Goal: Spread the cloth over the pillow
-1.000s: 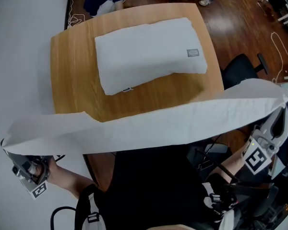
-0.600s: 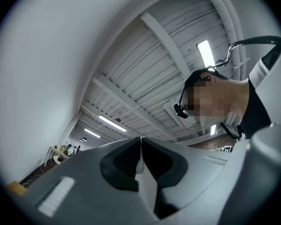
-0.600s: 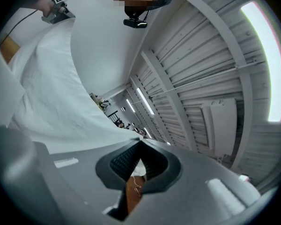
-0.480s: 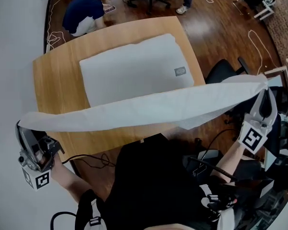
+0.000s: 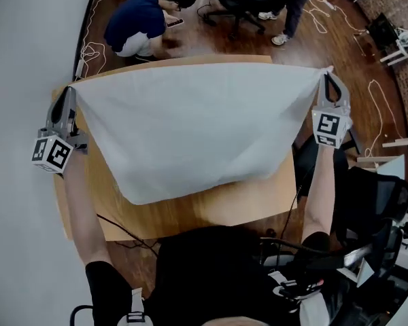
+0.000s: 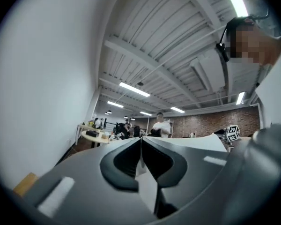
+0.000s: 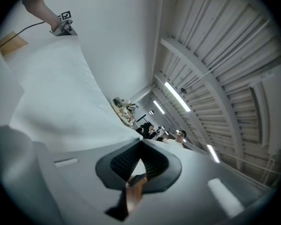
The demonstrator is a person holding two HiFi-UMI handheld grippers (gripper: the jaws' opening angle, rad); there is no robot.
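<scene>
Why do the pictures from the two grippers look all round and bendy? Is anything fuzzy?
Left gripper view: the wide lens leaves a dark round border and bows the ceiling beams; the close left gripper looks soft. Right gripper view: same bending, bright ceiling lights, the cloth pale and nearly featureless. Head view: sharper, evenly lit, curved toward its edges.

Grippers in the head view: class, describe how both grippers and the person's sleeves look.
Left gripper and right gripper are grey, tapering to two slim jaws, each carrying a white cube with black square markers. Their pads are dark and ribbed. The person wears a black short-sleeved top.
</scene>
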